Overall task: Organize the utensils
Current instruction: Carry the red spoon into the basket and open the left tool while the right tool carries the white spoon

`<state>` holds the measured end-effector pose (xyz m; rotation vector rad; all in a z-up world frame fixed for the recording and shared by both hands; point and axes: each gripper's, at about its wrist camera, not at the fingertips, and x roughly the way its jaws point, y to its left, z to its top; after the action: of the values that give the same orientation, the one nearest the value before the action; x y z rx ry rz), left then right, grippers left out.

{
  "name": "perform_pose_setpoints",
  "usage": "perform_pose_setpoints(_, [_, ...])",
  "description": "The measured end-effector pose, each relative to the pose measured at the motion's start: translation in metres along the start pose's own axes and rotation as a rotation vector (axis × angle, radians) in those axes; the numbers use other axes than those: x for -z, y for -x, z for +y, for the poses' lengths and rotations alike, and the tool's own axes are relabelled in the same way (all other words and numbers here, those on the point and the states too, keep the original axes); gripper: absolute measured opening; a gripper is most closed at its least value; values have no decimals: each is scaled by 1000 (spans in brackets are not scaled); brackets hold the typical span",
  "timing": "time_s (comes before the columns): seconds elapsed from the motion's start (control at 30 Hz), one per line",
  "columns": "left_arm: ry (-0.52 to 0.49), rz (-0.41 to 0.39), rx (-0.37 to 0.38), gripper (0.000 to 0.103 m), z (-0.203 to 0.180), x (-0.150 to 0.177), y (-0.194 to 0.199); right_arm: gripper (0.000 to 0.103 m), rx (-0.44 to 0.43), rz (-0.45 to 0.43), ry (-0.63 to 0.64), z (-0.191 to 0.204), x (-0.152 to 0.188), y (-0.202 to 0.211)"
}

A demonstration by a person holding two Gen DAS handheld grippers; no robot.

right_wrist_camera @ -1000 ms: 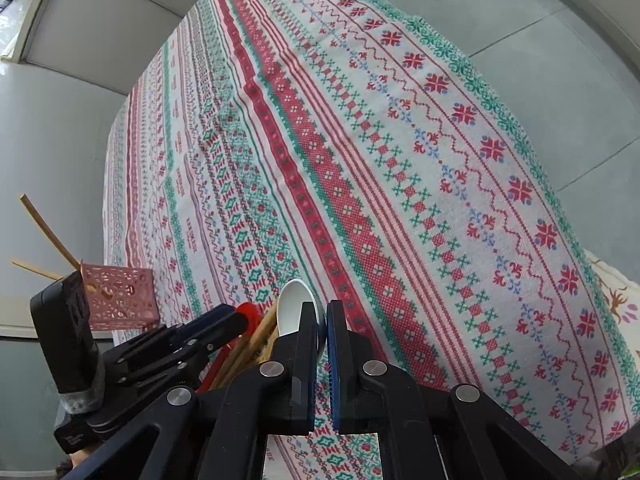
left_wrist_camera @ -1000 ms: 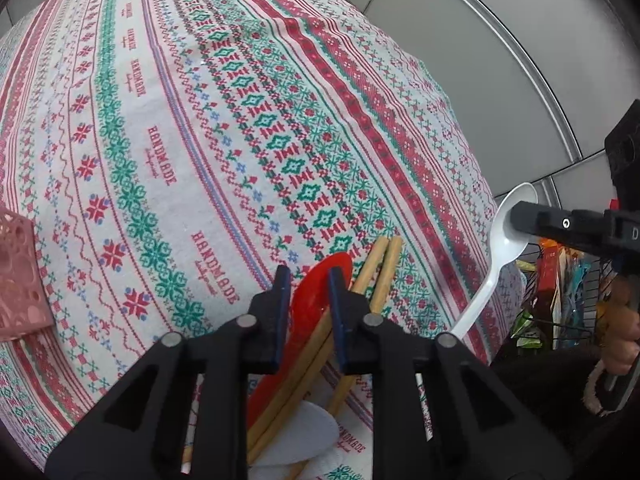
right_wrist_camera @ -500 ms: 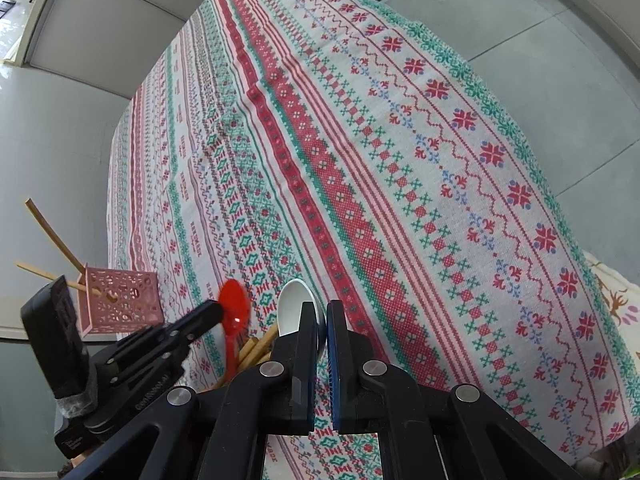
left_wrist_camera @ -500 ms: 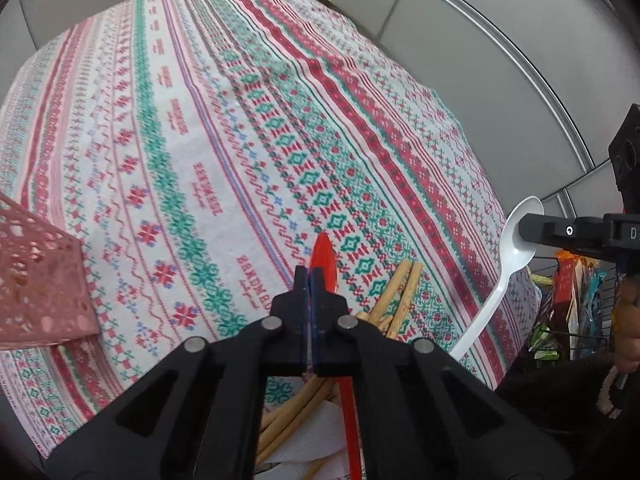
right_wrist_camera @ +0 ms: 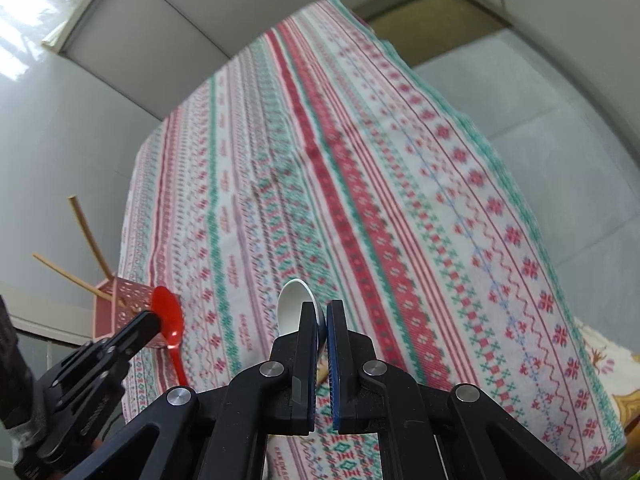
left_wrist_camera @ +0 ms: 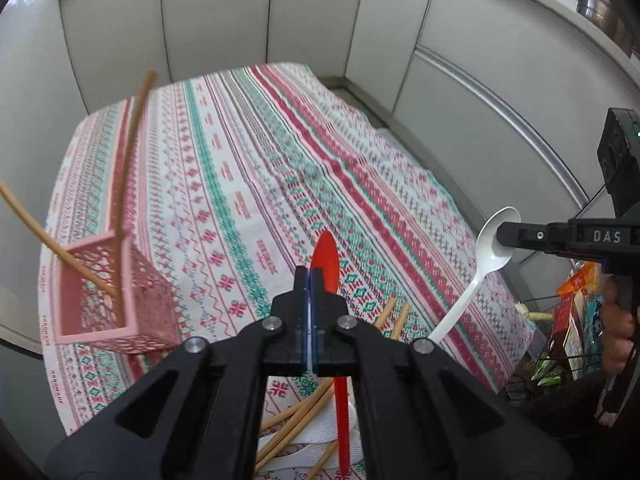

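My left gripper is shut on a red plastic spoon and holds it lifted above the table, bowl forward, handle hanging down. It also shows in the right wrist view. My right gripper is shut on a white plastic spoon, held in the air at the right; the white spoon also shows in the left wrist view. A pink perforated basket stands at the left with two wooden chopsticks leaning out of it. Several chopsticks lie on a white cloth below my left gripper.
The table carries a patterned red, green and white cloth. Grey cabinet panels close in behind and to the right. A wire rack with packets stands off the table's right edge.
My left gripper closed on the red spoon and lifted it off the chopstick pile, rising and tilting up. The pink basket came into fuller view. My right gripper rose a little with the white spoon.
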<state>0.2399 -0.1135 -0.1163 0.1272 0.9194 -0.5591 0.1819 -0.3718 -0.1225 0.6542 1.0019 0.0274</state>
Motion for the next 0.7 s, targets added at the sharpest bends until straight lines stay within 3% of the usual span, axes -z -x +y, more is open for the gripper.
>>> perform_pose_setpoints(0.37, [120,-264,-33,1,38,-14,76,4,-38,-77,79,52,1,7])
perform_pose_setpoints(0.57, [213,-463,-90,1,73,-17,122,4,-67,-144,129,87,0,12])
perform_pose_setpoints(0.7, [282,-595,-176,1,95,-15,141,4,-91,-167,151,106,0,10])
